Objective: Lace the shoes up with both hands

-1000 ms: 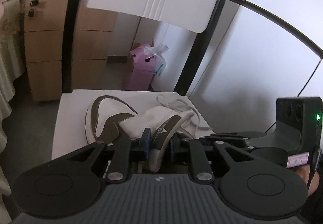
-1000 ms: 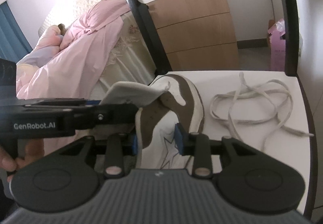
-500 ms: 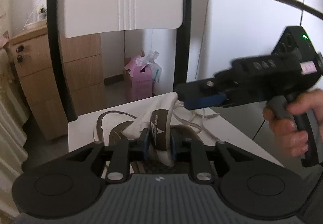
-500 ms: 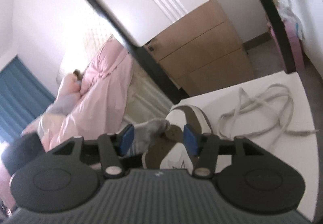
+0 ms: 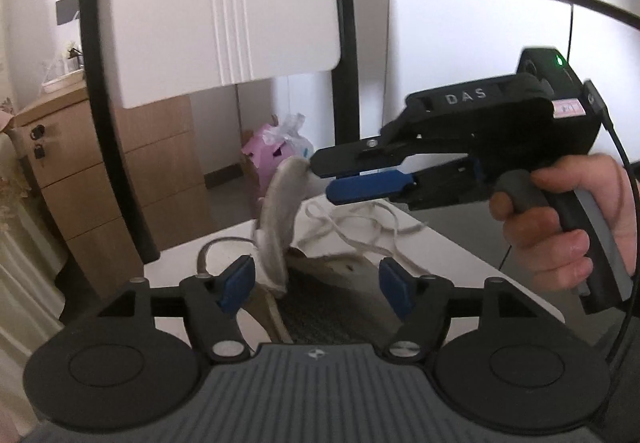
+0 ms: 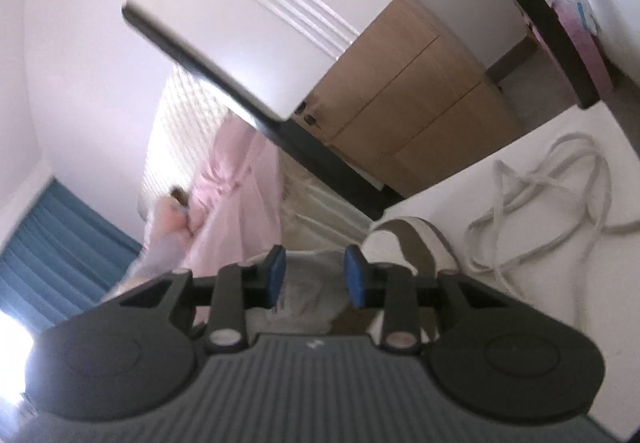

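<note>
White chair seat carries the shoe and loose lace. Your right gripper, jaws closing, pinches the tongue upright to expose the eyelets. Your left gripper is opening, pads clear of it.

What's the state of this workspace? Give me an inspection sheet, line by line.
Surface: white seat.
Job's things: shoe on seat, tongue raised; lace loose beside it, unthreaded.
Clutter: nothing seen.
Grippers: left gripper opening, tongue between its jaws, not pressed; right gripper closing at tongue's tip, grip unclear.
Cables: cable from right gripper.
Surroundings: drawers, pink box, bed, curtain.
</note>
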